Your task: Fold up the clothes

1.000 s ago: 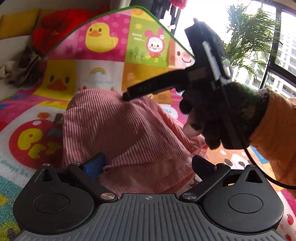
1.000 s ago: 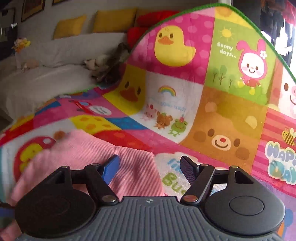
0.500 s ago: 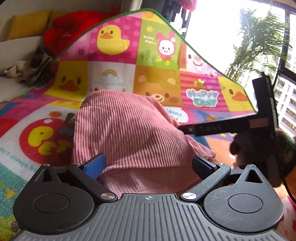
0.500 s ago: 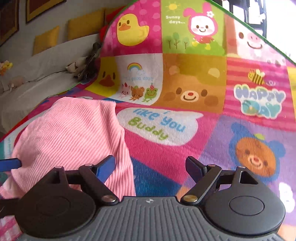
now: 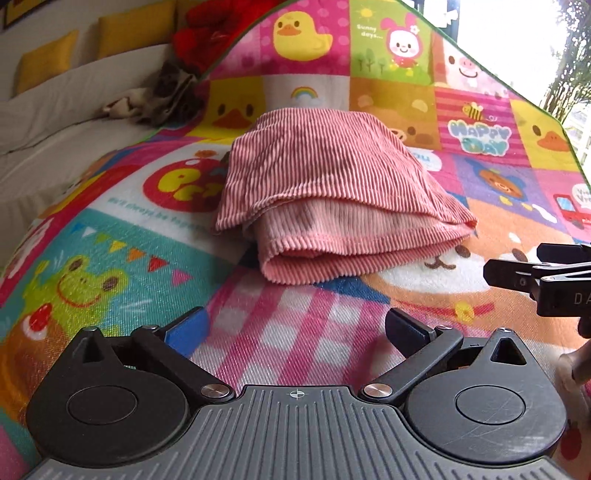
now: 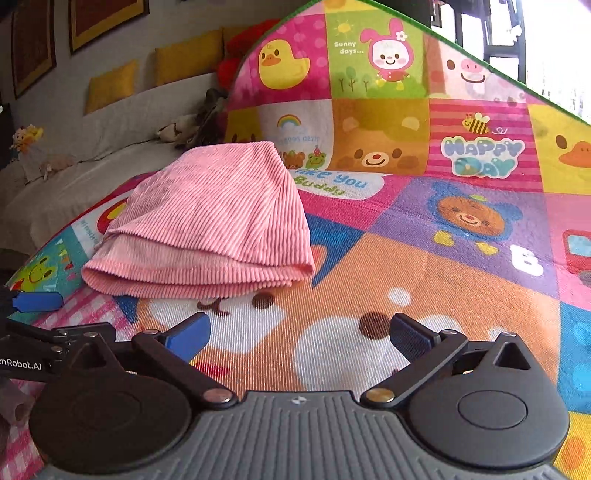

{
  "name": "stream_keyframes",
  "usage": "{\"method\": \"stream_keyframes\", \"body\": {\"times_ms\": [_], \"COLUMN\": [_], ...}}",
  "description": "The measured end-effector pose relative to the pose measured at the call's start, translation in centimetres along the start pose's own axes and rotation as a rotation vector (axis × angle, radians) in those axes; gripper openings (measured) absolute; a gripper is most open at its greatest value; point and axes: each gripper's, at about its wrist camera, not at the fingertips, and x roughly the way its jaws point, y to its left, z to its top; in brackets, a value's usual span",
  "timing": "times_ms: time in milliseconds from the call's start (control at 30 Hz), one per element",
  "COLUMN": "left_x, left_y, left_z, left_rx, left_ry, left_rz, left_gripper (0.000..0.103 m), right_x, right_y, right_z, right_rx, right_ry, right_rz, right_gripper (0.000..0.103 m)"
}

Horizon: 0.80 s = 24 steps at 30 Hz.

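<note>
A pink ribbed garment (image 5: pixel 332 192) lies folded in layers on the colourful cartoon play mat (image 5: pixel 110 266). It also shows in the right wrist view (image 6: pixel 210 221), left of centre. My left gripper (image 5: pixel 295 330) is open and empty, a short way back from the garment's near edge. My right gripper (image 6: pixel 299 334) is open and empty, near and to the right of the garment. The right gripper's fingers show at the right edge of the left wrist view (image 5: pixel 535 273). A blue fingertip of the left gripper shows at the left edge of the right wrist view (image 6: pixel 37 301).
A white sofa (image 6: pixel 74 177) with yellow cushions (image 6: pixel 188 55) stands at the left and back. A red cushion (image 5: pixel 207 33) and a crumpled dark cloth (image 5: pixel 162 96) lie past the mat's far edge. Bright windows are at the right.
Both grippers have pulled back from the garment, which now lies folded and free on the mat. The right gripper has moved from over the garment to the right side.
</note>
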Motion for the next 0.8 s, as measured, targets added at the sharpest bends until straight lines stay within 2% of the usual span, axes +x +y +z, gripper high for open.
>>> {"method": "stream_keyframes", "body": {"times_ms": [133, 267, 367, 467, 800], "left_x": [0.0, -0.1, 0.0, 0.9, 1.0], "left_y": [-0.4, -0.8, -1.3, -1.3, -1.1], "left_z": [-0.2, 0.0, 0.1, 0.4, 0.0], "left_rx": [-0.007, -0.018, 0.013, -0.002, -0.018], "left_ry": [-0.011, -0.043, -0.079, -0.037, -0.037], "left_rz": [0.029, 0.043, 0.033, 0.050, 0.050], "left_gripper": [0.103, 0.103, 0.103, 0.103, 0.103], "right_x": [0.6, 0.9, 1.1, 1.3, 1.3], "right_y": [0.4, 0.6, 0.7, 0.8, 0.8], "right_z": [-0.3, -0.2, -0.2, -0.1, -0.3], "right_rx": [-0.007, -0.014, -0.008, -0.007, 0.001], "right_ry": [0.049, 0.037, 0.026, 0.020, 0.008], "right_rz": [-0.069, -0.068, -0.066, -0.066, -0.071], "right_gripper": [0.103, 0.103, 0.103, 0.103, 0.103]}}
